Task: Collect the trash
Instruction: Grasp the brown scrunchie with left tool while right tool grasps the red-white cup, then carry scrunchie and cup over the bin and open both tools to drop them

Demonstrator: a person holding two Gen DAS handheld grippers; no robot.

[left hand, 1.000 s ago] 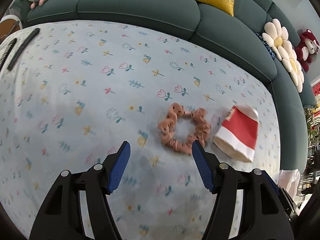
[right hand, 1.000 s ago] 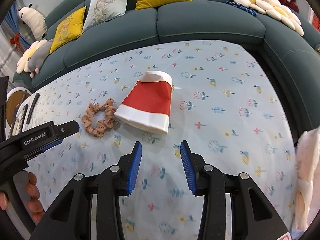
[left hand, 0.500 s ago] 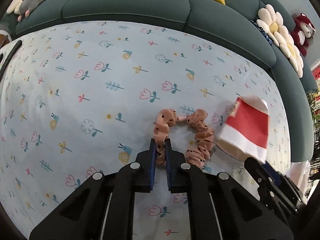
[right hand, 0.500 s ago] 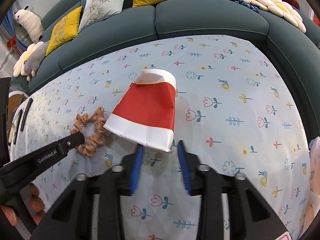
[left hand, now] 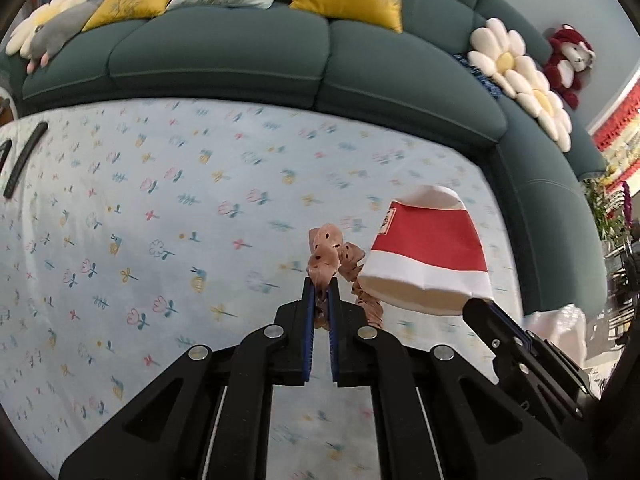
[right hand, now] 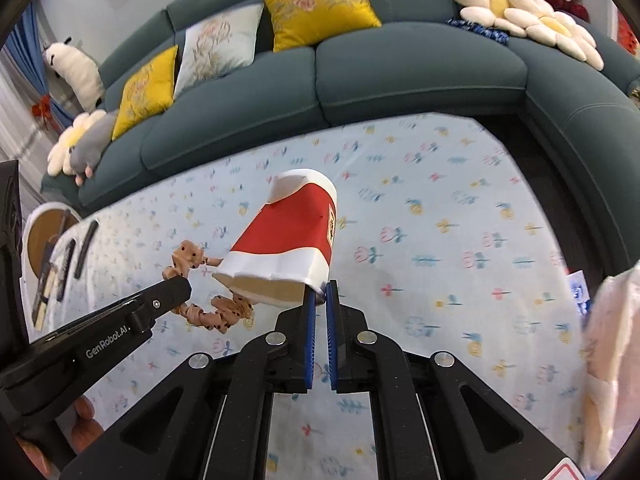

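Note:
A crushed red-and-white paper cup (right hand: pixel 288 232) hangs lifted above the flowered tablecloth (right hand: pixel 440 240). My right gripper (right hand: pixel 320 288) is shut on the cup's bottom rim, its jaws closing tight with the rim pinched between the blue pads. In the left wrist view the same cup (left hand: pixel 428 248) shows at the right. A pink dotted scrunchie (left hand: pixel 326 240) is raised off the cloth, and my left gripper (left hand: pixel 322 284) is shut on one side of it. The rest of the scrunchie (right hand: pixel 212 314) dangles below the left gripper's fingers (right hand: pixel 176 286).
A dark green curved sofa (left hand: pixel 224 52) with yellow cushions and flower pillows rings the table's far side. Dark stick-like items (left hand: pixel 24 156) lie at the cloth's left edge. A white plastic bag (right hand: pixel 608 360) hangs at the right. A round stool (right hand: pixel 44 232) stands at the left.
Both grippers went from open to shut, the left on the scrunchie, the right on the cup's rim. Both have since risen, lifting scrunchie and cup off the cloth.

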